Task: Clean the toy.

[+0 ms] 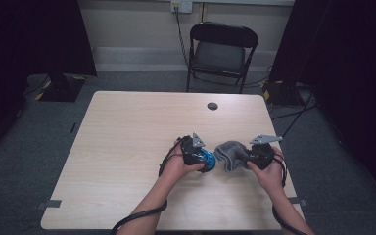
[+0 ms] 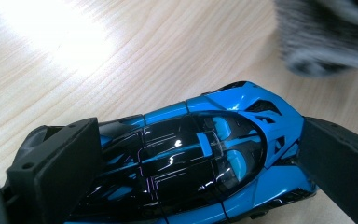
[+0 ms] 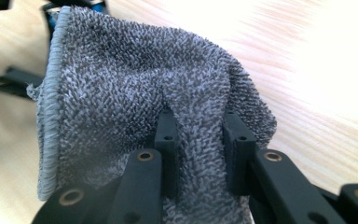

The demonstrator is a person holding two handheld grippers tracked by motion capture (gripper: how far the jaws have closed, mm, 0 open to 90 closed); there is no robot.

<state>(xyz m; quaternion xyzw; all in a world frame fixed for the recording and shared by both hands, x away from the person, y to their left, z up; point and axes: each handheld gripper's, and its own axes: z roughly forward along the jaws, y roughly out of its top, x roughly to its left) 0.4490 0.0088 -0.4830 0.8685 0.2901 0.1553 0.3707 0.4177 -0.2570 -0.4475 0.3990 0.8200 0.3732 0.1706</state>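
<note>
1. Left gripper clamped across blue toy car, one jaw at each end of the body, car low over or resting on counter near its front edge; could not tell which.
2. Right gripper pinched shut on a fold of grey terry cloth, with the loose part of the cloth draped forward past the jaws and hanging free.
3. Seen from above: cloth just beside the car, between the two grippers; contact between cloth and car could not be made out.
4. Judged the work in hand as wiping the car with the cloth, one gripper steadying, the other rubbing.
5. Judged the car hard, stiff and fairly light, with a glossy, likely slippery shell; dark glazed roof and thin vents at the nose likely the delicate parts.
6. Best hold on the car: at the solid ends of the body, as taken, leaving roof and flanks open to the cloth.
7. Judged the cloth soft, limp and light, grippy in its looped pile, apt to bunch and slip out if nipped only at the stitched hem.
8. Best hold on the cloth: deep on a doubled fold, as taken, with enough slack ahead of the jaws to keep them off the paint.
</note>
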